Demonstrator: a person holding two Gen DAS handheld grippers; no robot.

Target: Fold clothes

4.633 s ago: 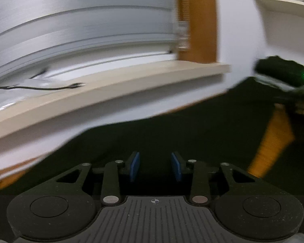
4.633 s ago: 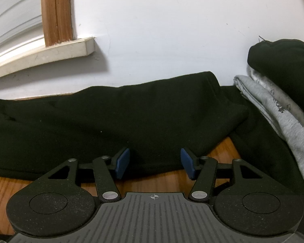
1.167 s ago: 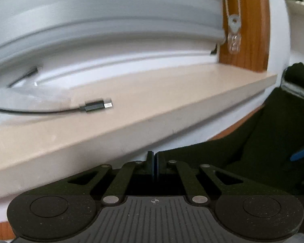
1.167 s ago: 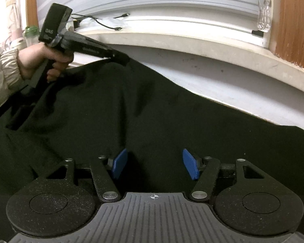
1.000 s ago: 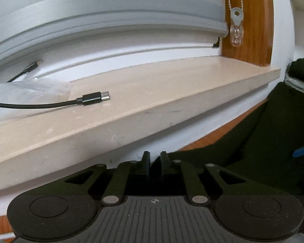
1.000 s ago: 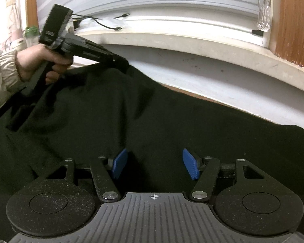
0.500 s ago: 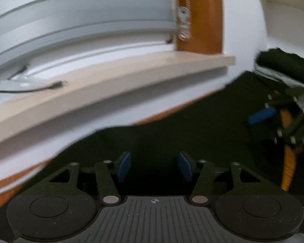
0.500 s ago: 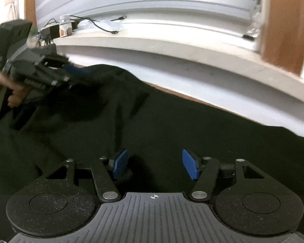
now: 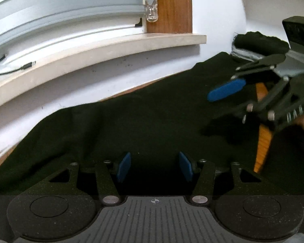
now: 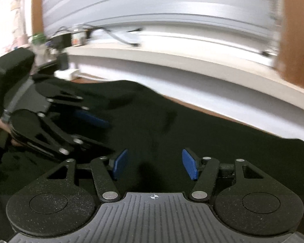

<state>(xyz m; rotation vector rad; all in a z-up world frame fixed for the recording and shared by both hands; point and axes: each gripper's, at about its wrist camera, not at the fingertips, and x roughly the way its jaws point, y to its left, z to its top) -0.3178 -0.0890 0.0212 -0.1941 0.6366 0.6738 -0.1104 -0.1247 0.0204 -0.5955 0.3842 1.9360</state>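
A black garment [image 9: 152, 121] lies spread over the wooden table below the windowsill; in the right wrist view the garment [image 10: 192, 133] fills the middle. My left gripper [image 9: 155, 167] hovers low over the cloth, open, with only fabric beneath its blue pads. My right gripper [image 10: 155, 167] is open too, just above the garment. Each shows in the other's view: the right gripper [image 9: 210, 111] comes in from the right, and the left gripper [image 10: 103, 135] from the left, blurred. Neither holds any cloth.
A pale windowsill [image 9: 111, 48] with a black cable [image 9: 28, 65] runs along the wall behind the table. Folded clothes [image 9: 259, 42] are stacked at the far right. A strip of bare wood table [image 9: 263, 133] shows beside the right gripper. Small items [image 10: 56, 38] crowd the sill's left end.
My left gripper let go of the garment's raised edge, opened, and swung right and down over the cloth. The two grippers now stand closer together; the cloth has dropped flat.
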